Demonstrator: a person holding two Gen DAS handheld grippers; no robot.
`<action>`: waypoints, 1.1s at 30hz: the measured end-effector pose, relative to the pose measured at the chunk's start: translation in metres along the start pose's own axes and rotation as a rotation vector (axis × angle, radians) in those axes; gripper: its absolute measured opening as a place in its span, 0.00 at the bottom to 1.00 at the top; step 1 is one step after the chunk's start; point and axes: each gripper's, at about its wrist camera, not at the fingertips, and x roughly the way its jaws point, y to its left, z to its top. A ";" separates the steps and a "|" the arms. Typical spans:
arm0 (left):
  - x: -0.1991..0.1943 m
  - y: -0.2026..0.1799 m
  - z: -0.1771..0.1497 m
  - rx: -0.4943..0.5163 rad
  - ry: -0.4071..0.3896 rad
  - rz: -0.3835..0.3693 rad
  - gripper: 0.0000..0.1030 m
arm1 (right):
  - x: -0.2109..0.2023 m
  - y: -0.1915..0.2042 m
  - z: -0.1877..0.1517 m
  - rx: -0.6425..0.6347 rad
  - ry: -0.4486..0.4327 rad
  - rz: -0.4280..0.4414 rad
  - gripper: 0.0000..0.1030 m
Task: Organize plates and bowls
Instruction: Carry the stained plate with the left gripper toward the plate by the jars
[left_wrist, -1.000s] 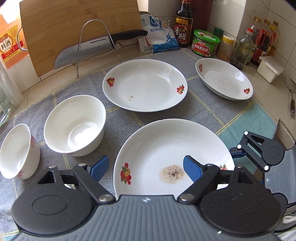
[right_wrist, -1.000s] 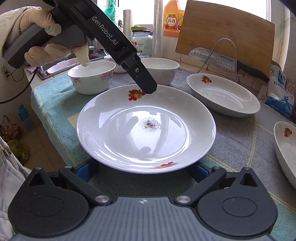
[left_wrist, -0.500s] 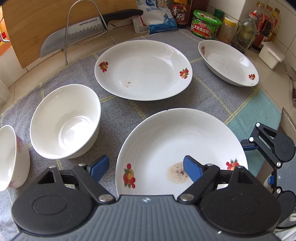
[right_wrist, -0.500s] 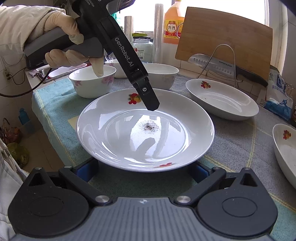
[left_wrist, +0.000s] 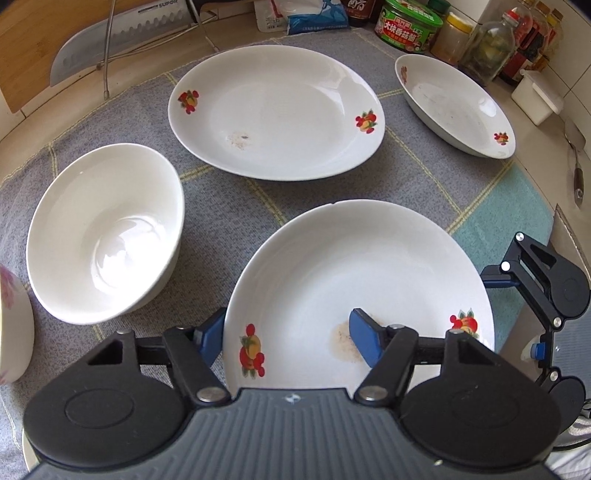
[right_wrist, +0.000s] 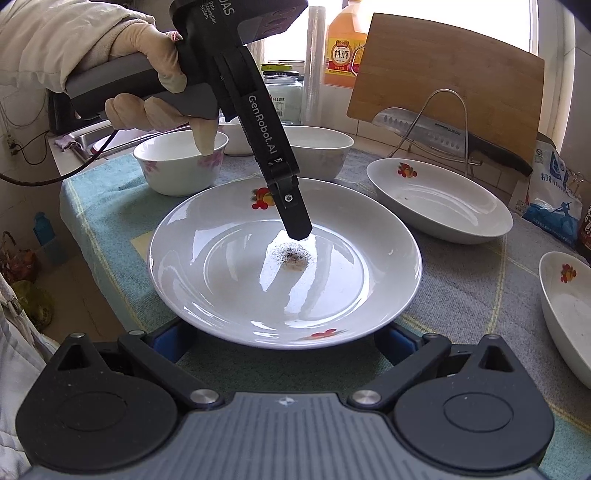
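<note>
- A grey checked cloth (left_wrist: 229, 206) with a teal border covers the counter, filling most of the left wrist view and bearing all the crockery.
- The nearest plate (left_wrist: 354, 273), white with fruit motifs and a speckled brown smear at its centre, sits at lower centre of both views, flat on the cloth.
- The left gripper (left_wrist: 288, 334), held in a gloved hand (right_wrist: 147, 85), straddles that plate's near rim: its jaws are spread wide, one blue finger outside the rim, the other over the smear, neither clamped.
- The right gripper (right_wrist: 284, 341) sits low at the plate's opposite edge, its blue pads spread to either side beneath the rim and partly hidden by it; it grips nothing.
- A second plate (left_wrist: 277, 110), same pattern, lies at upper centre of the left wrist view, apart from the first.
- A third plate (left_wrist: 454, 107) rests at upper right of that view, near jars and bottles (left_wrist: 480, 40).
- A plain white bowl (left_wrist: 105, 232) stands at middle left, just beside the nearest plate.
- A pink-flowered bowl (right_wrist: 181, 166) stands at the cloth's far left in the right wrist view.
- A cleaver (right_wrist: 436, 134) leans in a wire rack before a wooden board (right_wrist: 447, 74), upper right.
</note>
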 end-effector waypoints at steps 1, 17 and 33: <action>0.001 0.001 0.001 0.000 0.006 -0.007 0.66 | 0.000 0.000 0.000 -0.001 0.003 0.000 1.00; 0.007 0.003 0.005 0.020 0.056 -0.032 0.64 | 0.004 0.002 0.004 -0.001 0.035 -0.005 1.00; -0.007 -0.006 0.015 0.057 0.031 -0.037 0.64 | -0.009 -0.006 0.012 -0.001 0.050 -0.004 1.00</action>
